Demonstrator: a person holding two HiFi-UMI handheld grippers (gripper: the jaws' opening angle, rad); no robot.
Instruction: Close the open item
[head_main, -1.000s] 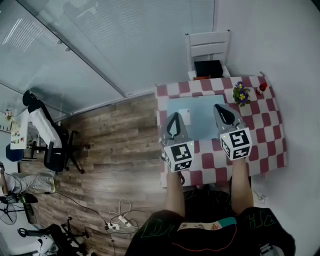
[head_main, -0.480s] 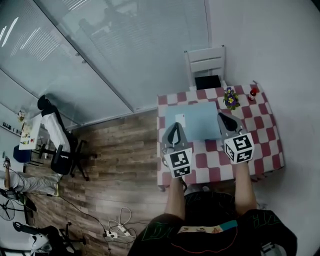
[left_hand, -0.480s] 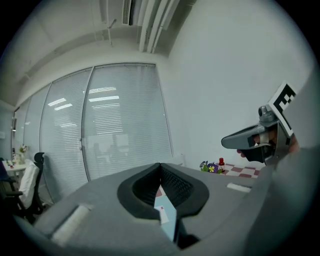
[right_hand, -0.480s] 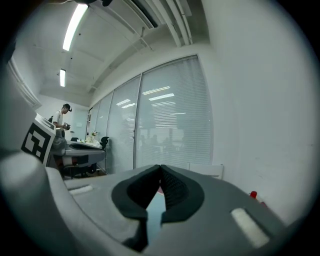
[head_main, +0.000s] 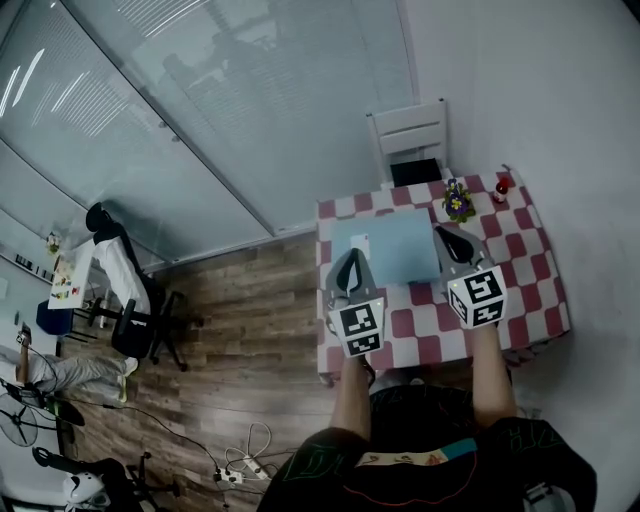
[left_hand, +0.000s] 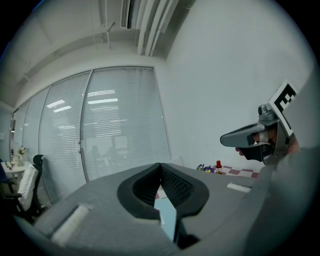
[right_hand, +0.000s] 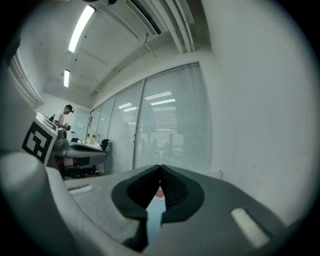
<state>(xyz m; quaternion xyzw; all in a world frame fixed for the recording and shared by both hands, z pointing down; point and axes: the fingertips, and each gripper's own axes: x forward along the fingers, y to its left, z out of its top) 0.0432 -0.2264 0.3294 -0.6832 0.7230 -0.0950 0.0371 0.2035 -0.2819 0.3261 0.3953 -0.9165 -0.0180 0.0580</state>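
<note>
Left gripper (head_main: 350, 257), right gripper (head_main: 448, 237) level over table (head_main: 540, 290), both closed.

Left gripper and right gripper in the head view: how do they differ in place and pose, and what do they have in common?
The left gripper shows over the left near corner of the light blue flat item; the right gripper shows over its right edge. The left gripper points almost straight up the picture, while the right gripper slants toward the upper left. Their marker cubes carry different patterns. Both have their fingers shut with nothing held.
</note>
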